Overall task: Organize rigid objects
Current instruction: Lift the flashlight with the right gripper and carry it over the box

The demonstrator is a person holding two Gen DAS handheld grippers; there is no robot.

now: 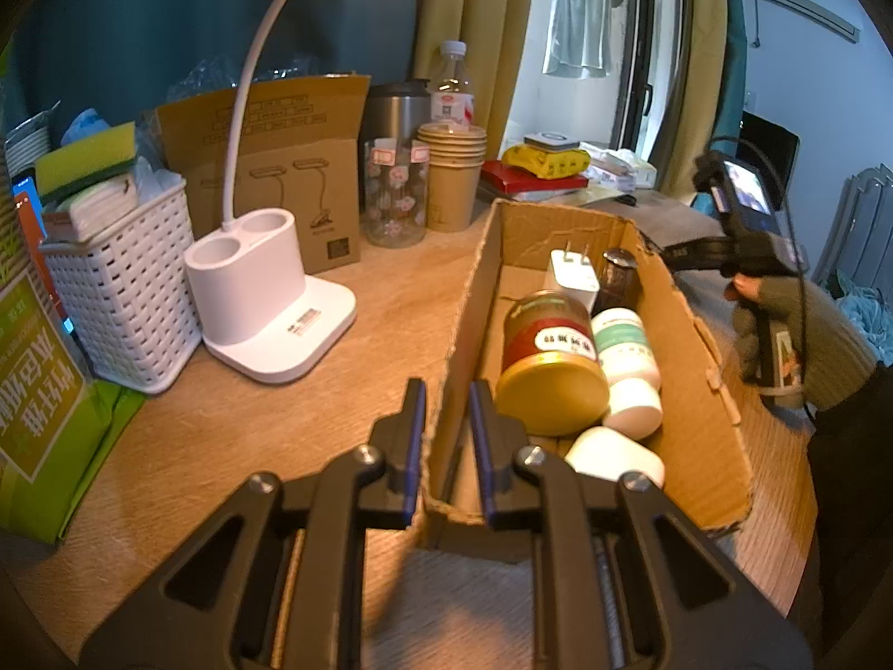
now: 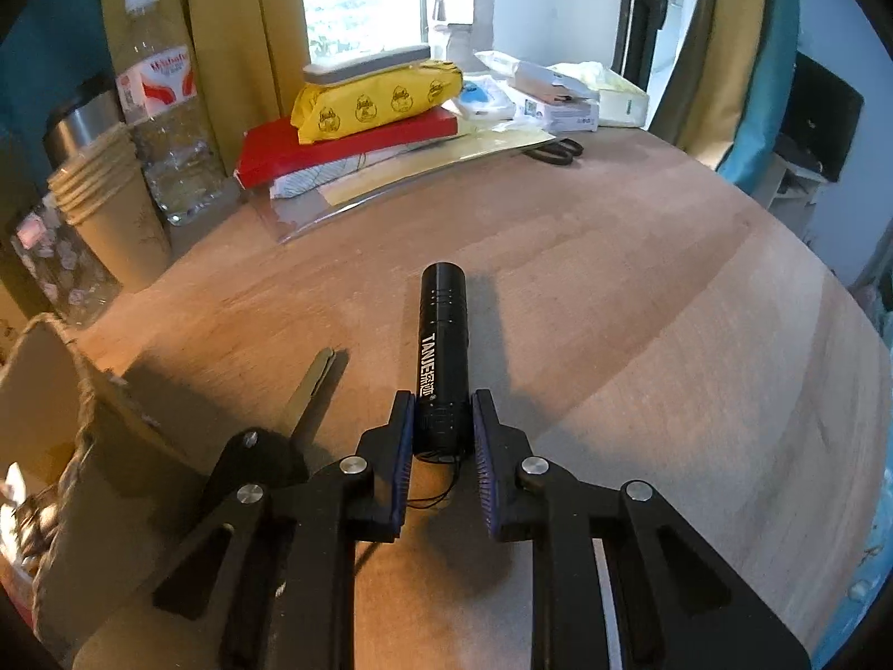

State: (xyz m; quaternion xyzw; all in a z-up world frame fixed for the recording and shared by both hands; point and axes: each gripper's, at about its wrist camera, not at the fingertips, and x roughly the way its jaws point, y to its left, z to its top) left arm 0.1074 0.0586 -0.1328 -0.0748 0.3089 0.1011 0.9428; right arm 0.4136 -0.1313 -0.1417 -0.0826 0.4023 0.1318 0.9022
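Flashlight (image 2: pixel 441 357) clamped in right tool (image 2: pixel 443 435), lying on surface (image 2: pixel 642 290).
Key (image 2: pixel 307 391) lay just left of it. Left tool (image 1: pixel 446 435) was clamped on box (image 1: pixel 703 391) wall; box held can (image 1: pixel 550 363), bottle (image 1: pixel 628 365), charger (image 1: pixel 575 273).

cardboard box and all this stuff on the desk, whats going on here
A person holding a gripper in each hand is sorting small items into a cardboard box. The left gripper is shut on the box's near wall, steadying it. The right gripper is shut on a black flashlight lying on the table. A key lies beside it. The box already holds a red can, a white bottle and a charger.
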